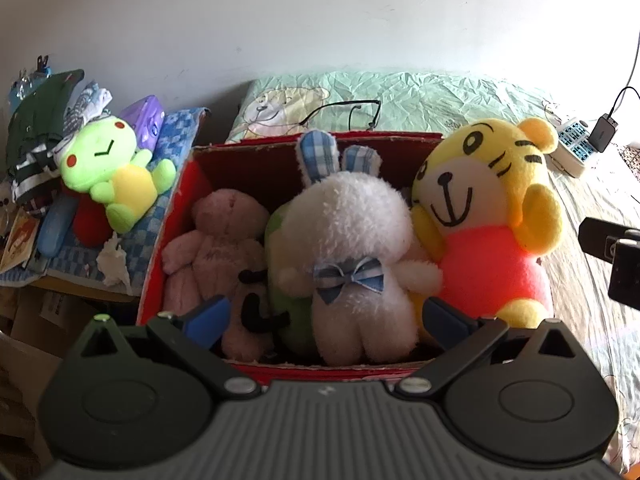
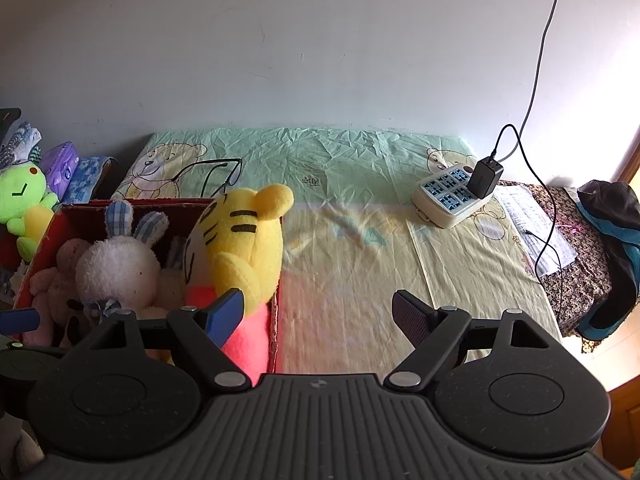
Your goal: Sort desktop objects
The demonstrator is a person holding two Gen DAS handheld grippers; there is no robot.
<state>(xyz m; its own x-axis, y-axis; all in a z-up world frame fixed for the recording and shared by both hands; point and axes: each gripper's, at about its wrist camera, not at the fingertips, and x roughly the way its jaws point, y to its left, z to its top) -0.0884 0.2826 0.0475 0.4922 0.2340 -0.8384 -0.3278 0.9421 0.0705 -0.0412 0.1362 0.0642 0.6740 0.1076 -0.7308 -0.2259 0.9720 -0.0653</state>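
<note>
Bare tabletop [image 2: 352, 280] right of red box [image 2: 276, 320]; power strip [image 2: 448, 196] far right. Box holds pink bear [image 1: 212, 248], white rabbit [image 1: 352, 256], yellow tiger [image 1: 488, 216] against right wall. Green frog [image 1: 116, 172] outside, left. Left gripper [image 1: 324, 320] over near rim, jaws apart, empty. Right gripper [image 2: 320, 316] beside box's right wall, jaws apart, empty.

A home, most likely a child's room: the tabletop [image 2: 360, 240] wears a creased green-and-yellow cloth printed with cartoon bears, a red box [image 1: 256, 160] at lower left brims with plush toys, a power strip [image 2: 448, 196] with a charger sits at right, and folded clothes [image 1: 40, 120] pile up at far left against a plain white wall [image 2: 280, 40]
</note>
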